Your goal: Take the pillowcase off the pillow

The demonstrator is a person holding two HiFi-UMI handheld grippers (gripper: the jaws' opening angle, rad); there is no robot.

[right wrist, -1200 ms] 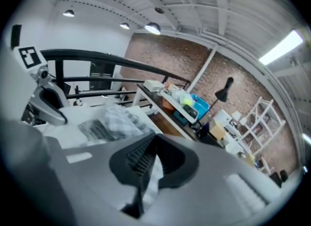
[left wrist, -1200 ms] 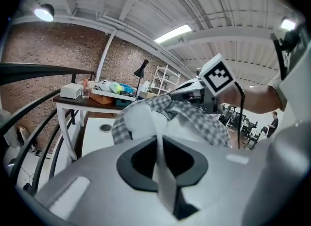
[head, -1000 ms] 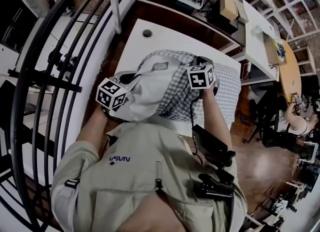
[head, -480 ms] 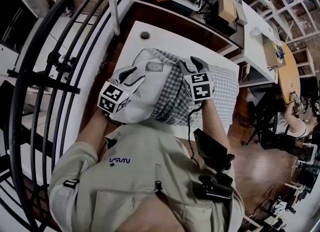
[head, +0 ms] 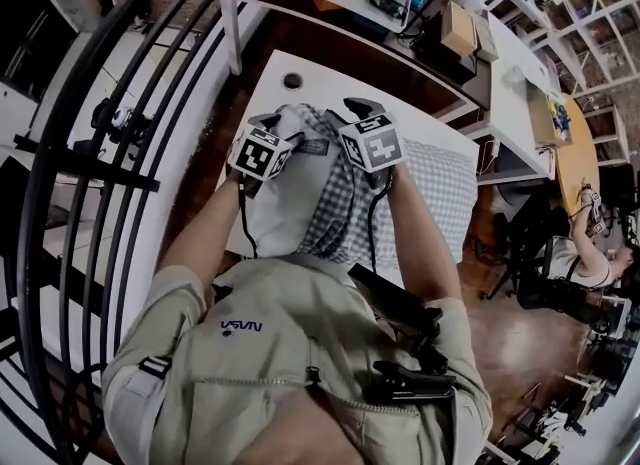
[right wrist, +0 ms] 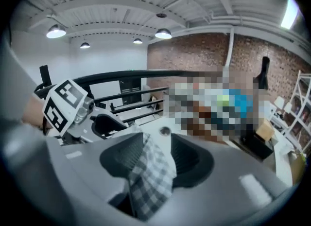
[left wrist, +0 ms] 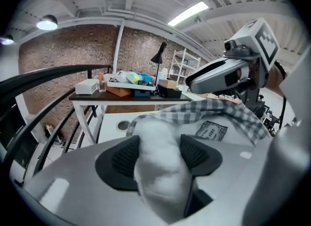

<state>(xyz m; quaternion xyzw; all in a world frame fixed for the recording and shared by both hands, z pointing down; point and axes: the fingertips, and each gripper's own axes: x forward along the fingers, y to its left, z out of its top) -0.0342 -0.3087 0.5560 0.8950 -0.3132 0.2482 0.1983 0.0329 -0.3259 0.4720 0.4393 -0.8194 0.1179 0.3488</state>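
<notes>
Table (head: 320, 71) carries the pillow (head: 268, 215), lying 6-to-12 in head view; the checked pillowcase (head: 440, 181) is peeled toward 3 o'clock and covers that half. Both forearms are stretched out to the 12 o'clock end, tools pitched down, I'd say for a fresh bite. Left gripper (head: 268, 119) jaws just opened, released, white pillow bulging between; right gripper (head: 362, 107) likewise released, checked cloth loose between

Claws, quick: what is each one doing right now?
Left claw: open, just been opening, white pillow between its jaws.
Right claw: open, just been opening, checked pillowcase between its jaws.
</notes>
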